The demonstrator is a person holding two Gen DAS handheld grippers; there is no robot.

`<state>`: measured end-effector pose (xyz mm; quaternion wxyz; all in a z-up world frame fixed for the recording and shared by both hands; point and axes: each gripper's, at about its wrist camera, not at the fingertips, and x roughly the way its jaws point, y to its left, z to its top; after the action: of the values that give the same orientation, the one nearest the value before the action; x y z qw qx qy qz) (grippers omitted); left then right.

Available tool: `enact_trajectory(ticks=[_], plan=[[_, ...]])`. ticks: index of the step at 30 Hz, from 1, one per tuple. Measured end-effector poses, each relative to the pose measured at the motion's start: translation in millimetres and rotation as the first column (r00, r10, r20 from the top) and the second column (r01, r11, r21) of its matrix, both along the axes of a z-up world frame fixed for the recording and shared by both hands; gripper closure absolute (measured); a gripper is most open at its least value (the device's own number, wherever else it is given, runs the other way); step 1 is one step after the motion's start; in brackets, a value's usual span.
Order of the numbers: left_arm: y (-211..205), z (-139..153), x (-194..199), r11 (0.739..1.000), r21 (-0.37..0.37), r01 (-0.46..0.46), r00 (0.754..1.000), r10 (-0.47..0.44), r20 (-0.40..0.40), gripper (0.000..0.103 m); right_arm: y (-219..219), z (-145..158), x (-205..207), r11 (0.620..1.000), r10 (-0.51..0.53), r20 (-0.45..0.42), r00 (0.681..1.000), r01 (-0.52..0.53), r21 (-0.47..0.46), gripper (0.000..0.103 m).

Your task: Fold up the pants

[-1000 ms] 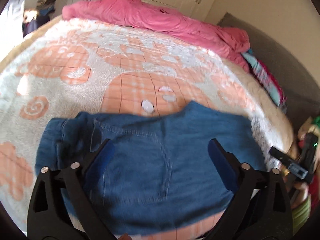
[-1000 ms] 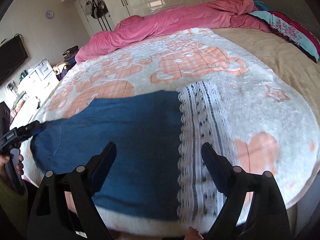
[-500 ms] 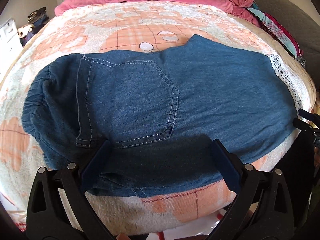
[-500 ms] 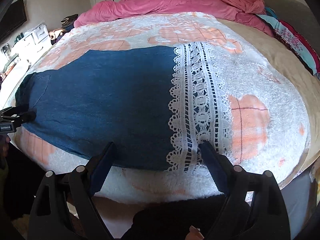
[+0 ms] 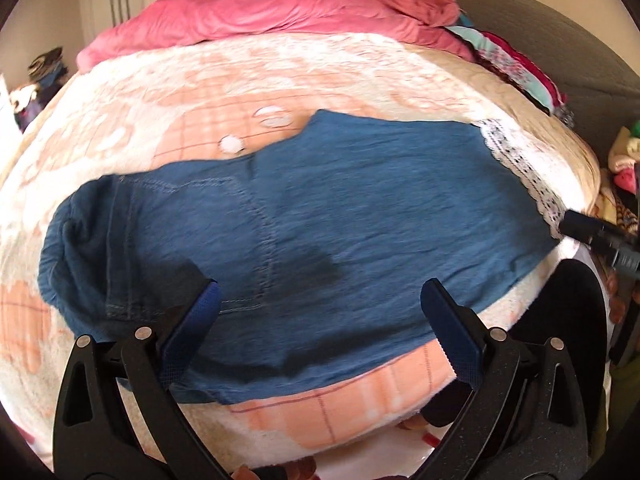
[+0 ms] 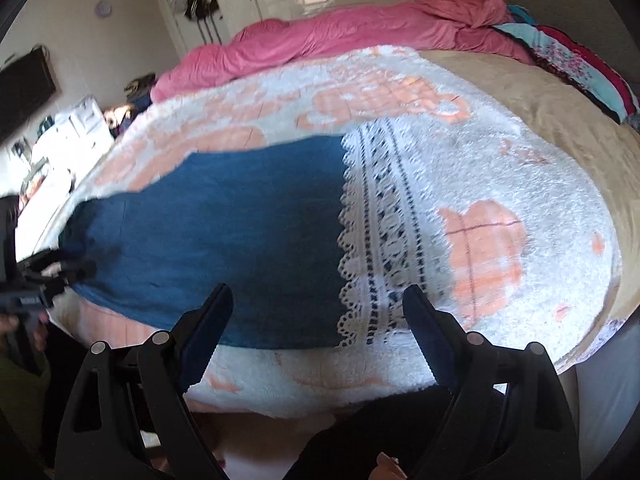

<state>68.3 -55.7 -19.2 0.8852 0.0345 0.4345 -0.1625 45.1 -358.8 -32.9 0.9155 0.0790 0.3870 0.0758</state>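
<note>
pants flat on the bed, both grippers wide and empty

and here we are at the edge of the bed, the blue denim pants (image 5: 320, 232) lying spread flat across the fluffy white-and-peach blanket (image 5: 192, 112), close to its near edge. waist end out to the left in the left wrist view, back pocket (image 5: 200, 240) showing its stitching, the leg running off to the right where the white lace hem (image 6: 380, 232) finishes it.

left gripper (image 5: 320, 312) hangs over the near part of the pants, jaws spread wide, blue pads well apart with nothing pinched between them. it casts a dark shadow on the denim beside the pocket. whether the tips touch the cloth, can't tell from here.

over on the other side, the right gripper (image 6: 318, 312) sits above the near edge of the leg, jaws wide too, straddling the line where the denim meets the lace. nothing gripped there either.

each gripper peeks into the other's view: the right one at the far right edge by the lace, the left one at the far left by the waist.

at the back of the bed, a crumpled pink duvet (image 6: 340, 36) lies bunched along the far side, with a patterned teal and red cloth (image 6: 580, 68) to its right.
</note>
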Motion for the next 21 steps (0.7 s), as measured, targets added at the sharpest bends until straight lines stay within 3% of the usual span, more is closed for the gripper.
enact_trajectory(ticks=[2, 11, 21], plan=[[-2.4, 1.1, -0.7, 1.000, -0.001, 0.007, 1.000, -0.007, 0.006, 0.010, -5.2, 6.8, -3.3, 1.000, -0.028, 0.016, 0.999, 0.028, -0.010, 0.007], [-7.1, 8.1, -3.8, 1.000, -0.015, 0.011, 0.999, -0.010, 0.052, 0.010, -37.0, -0.7, -16.1, 0.991, -0.125, 0.013, 0.992, 0.125, 0.053, 0.007], [-37.6, 12.3, 3.0, 0.999, -0.022, 0.048, 0.998, -0.047, 0.037, 0.010, -45.6, -18.9, -10.5, 0.982, -0.126, -0.006, 0.992, 0.125, 0.141, 0.007]])
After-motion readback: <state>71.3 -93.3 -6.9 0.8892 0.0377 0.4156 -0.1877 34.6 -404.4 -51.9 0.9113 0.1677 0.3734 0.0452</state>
